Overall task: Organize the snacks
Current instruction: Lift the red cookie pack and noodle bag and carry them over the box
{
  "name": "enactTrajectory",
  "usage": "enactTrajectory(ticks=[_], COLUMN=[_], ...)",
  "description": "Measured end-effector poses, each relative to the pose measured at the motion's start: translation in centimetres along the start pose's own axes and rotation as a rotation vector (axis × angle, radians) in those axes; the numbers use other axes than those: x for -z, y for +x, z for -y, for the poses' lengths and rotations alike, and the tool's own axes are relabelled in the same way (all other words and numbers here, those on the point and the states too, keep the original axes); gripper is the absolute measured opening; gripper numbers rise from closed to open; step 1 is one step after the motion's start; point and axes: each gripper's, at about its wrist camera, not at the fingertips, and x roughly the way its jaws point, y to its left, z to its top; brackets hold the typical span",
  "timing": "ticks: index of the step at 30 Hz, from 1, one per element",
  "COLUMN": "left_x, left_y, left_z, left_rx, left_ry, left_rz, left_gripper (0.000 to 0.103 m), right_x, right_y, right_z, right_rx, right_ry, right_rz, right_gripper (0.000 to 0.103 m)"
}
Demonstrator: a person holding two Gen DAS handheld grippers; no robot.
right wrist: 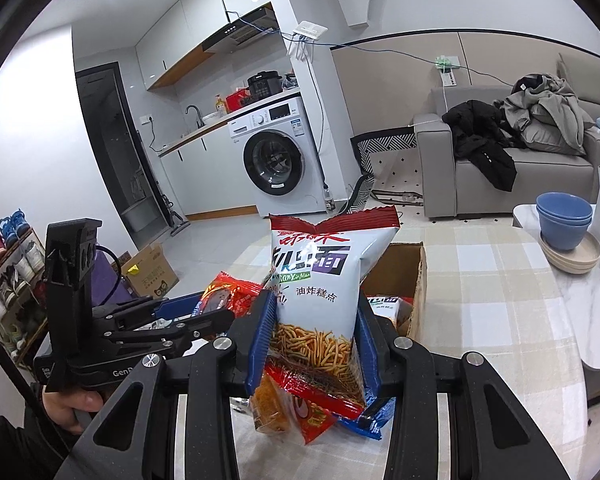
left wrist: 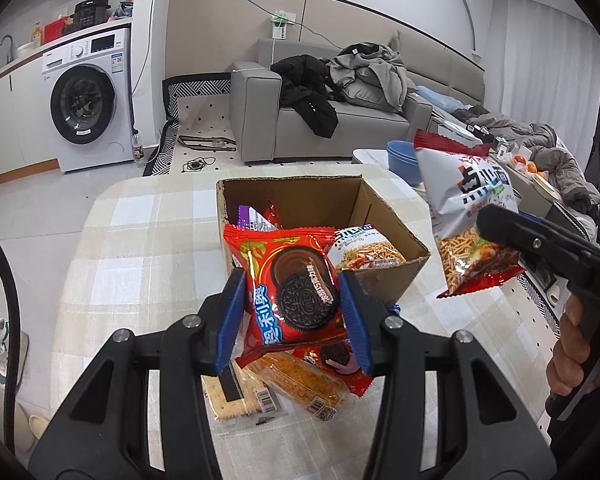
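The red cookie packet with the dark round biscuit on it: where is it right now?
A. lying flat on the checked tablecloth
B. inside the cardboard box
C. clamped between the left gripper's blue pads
C: the red cookie packet sits pinched in the left gripper, lifted before the brown cardboard box.

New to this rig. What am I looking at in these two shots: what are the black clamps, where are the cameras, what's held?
No robot here: a person holds a two-finger clamp in each hand, each with a fisheye camera looking along its blue fingers. The left camera shows the left gripper shut on a red cookie packet. The right camera shows the right gripper shut on a white noodle-snack bag. Both hang above a checked tablecloth, where a cardboard box already holds several packets. More snacks lie loose beneath the grippers.
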Motion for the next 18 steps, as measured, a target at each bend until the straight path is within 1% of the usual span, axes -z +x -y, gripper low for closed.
enactTrajectory(ticks=[8,18], left_x=[-1.0,-2.8], left_y=[1.0,3.2], left_z=[-0.8,-1.7], left_rx=[-0.014,-0.020], left_ry=[-0.011,-0.013], left_rz=[0.002,-0.005], left_gripper=[0.043,0.043], right_x=[-0.4,-0.7], right_y=[0.4,2.2], right_z=[0.4,1.1], right_rx=[0.017,0.037], right_ry=[0.003,0.013], right_rz=[0.005,-0.020], right_gripper=[0.039,0.039])
